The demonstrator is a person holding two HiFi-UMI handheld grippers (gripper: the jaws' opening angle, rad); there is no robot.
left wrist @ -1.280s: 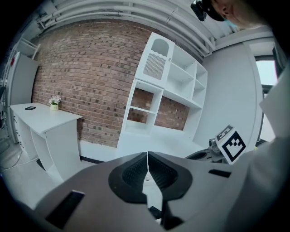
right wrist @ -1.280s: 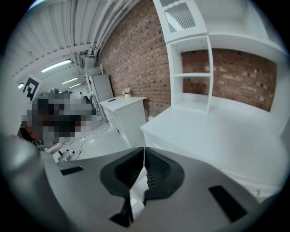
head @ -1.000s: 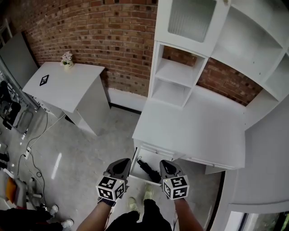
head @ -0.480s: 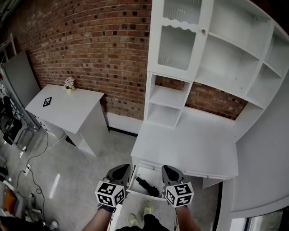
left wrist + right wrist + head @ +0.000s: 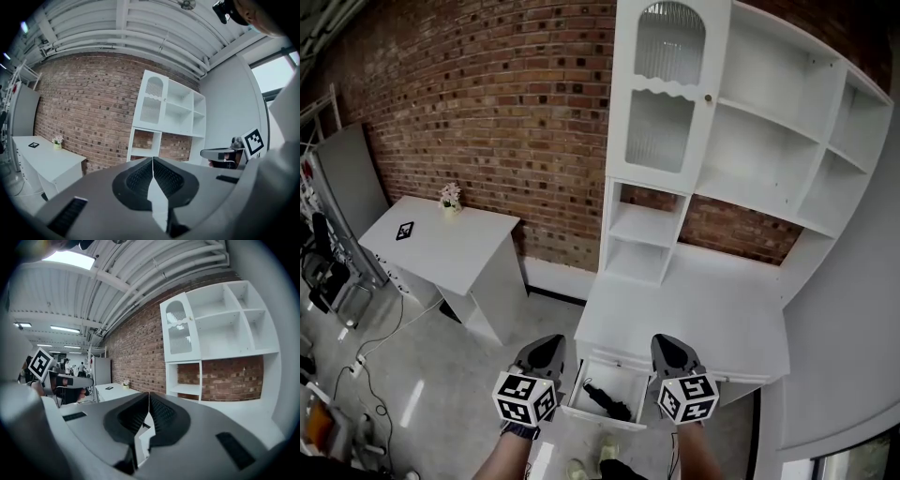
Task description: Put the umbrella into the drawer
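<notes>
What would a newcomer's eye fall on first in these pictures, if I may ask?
The red brick wall and the tall white shelf unit against it dominate the head view. Low in the middle, a black umbrella lies in the open drawer, flanked by the left gripper and the right gripper, both shut and empty.

We lift both grippers higher, away from the drawer [image 5: 602, 418]. Our left gripper [image 5: 546, 354] and our right gripper [image 5: 671, 352] now sit wider apart, one on each side of it. The black umbrella [image 5: 606, 401] inside looks smaller and farther below us. We now see more of the tall white cupboard [image 5: 670, 94], right up to its round top.
</notes>
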